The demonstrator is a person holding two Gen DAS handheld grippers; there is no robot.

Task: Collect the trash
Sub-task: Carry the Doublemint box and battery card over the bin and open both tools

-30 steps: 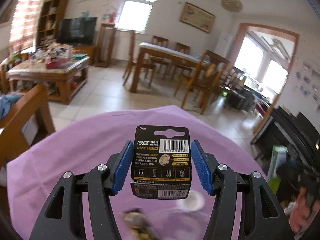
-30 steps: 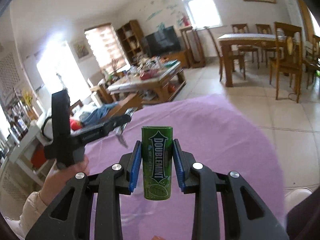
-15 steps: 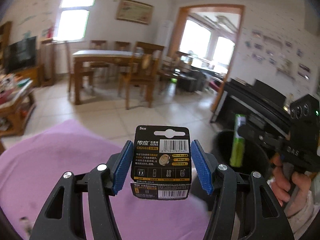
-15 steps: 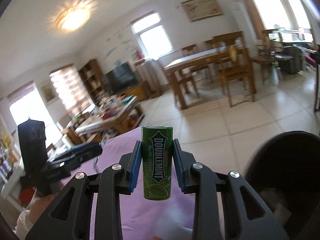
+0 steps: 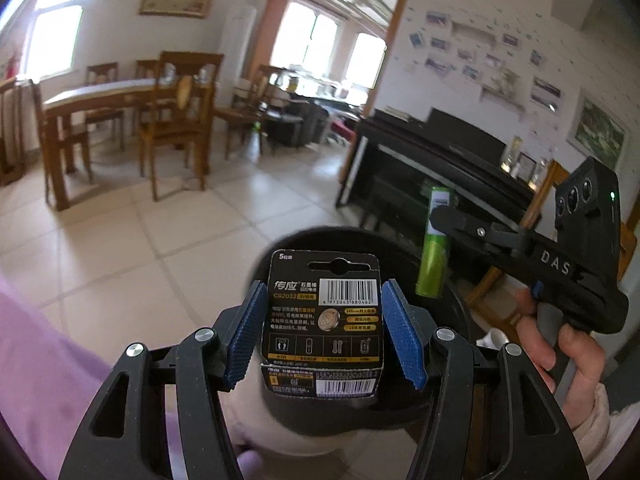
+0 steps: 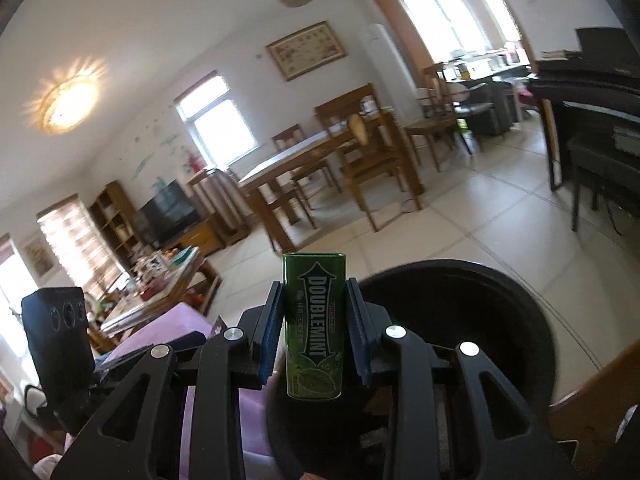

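tiled living room behind, with dining table (image 5: 100, 98), wooden chairs (image 5: 176, 128) and black piano (image 5: 440, 160) along the right wall. purple-covered tabletop (image 5: 36, 368) at lower left, its cloth edge also seen in the right wrist view. round black trash bin (image 6: 500, 312) on the floor just beside that tabletop, directly under both tools. left tool (image 5: 322, 336) clamped on a black battery card (image 5: 324, 320), blue pads pressed to the card's two side edges, card upright over the bin's rim. right tool (image 6: 314, 332) closed narrow on a green doublemint gum tin (image 6: 314, 328), tin upright above the bin's opening. hand (image 5: 560, 344) gripping the right tool's handle at the right of the left wrist view.
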